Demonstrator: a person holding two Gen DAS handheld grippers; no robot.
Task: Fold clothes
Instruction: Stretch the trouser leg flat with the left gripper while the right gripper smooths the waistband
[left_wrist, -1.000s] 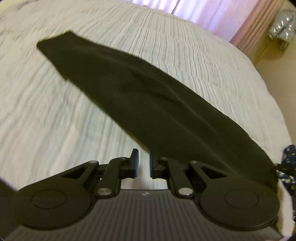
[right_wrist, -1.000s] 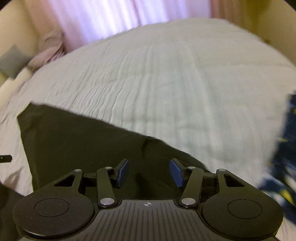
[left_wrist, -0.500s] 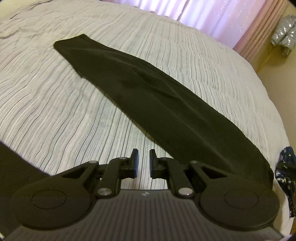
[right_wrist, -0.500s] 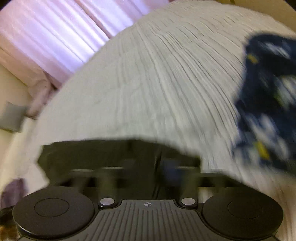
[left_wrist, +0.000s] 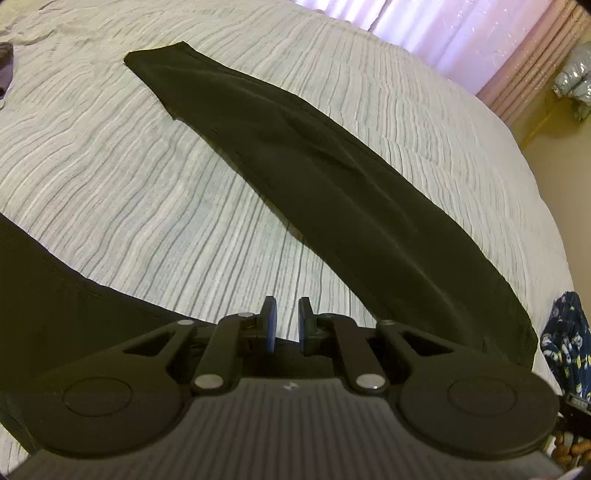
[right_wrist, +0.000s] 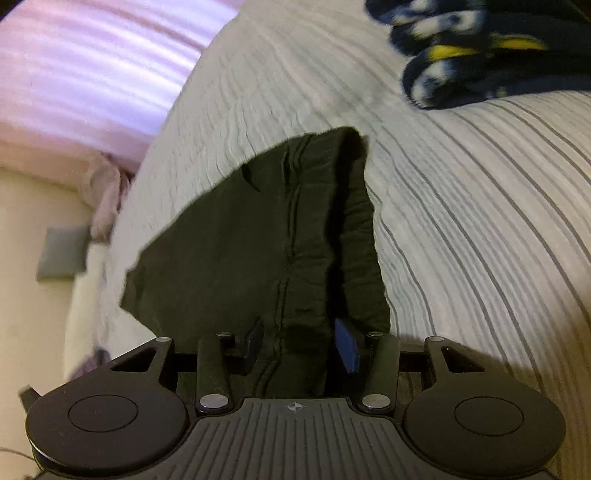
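A pair of black trousers (left_wrist: 332, 192) lies on the striped bedspread (left_wrist: 147, 184), one leg stretched diagonally from far left to near right, the other (left_wrist: 55, 295) running off at the lower left. My left gripper (left_wrist: 284, 325) hovers between the two legs, jaws a narrow gap apart and empty. In the right wrist view the trousers' waist end (right_wrist: 258, 240) lies bunched under my right gripper (right_wrist: 295, 347), which is open with the black cloth between its blue pads (right_wrist: 347, 347).
A navy patterned garment (right_wrist: 480, 48) lies on the bed beyond the trousers, also at the right edge of the left wrist view (left_wrist: 569, 347). Pink curtains (left_wrist: 461, 33) hang behind the bed. A grey cushion (right_wrist: 62, 258) sits by the wall.
The right gripper has swung down and over onto the waist end of the trousers. The left gripper has pulled back, bringing the second leg into view.
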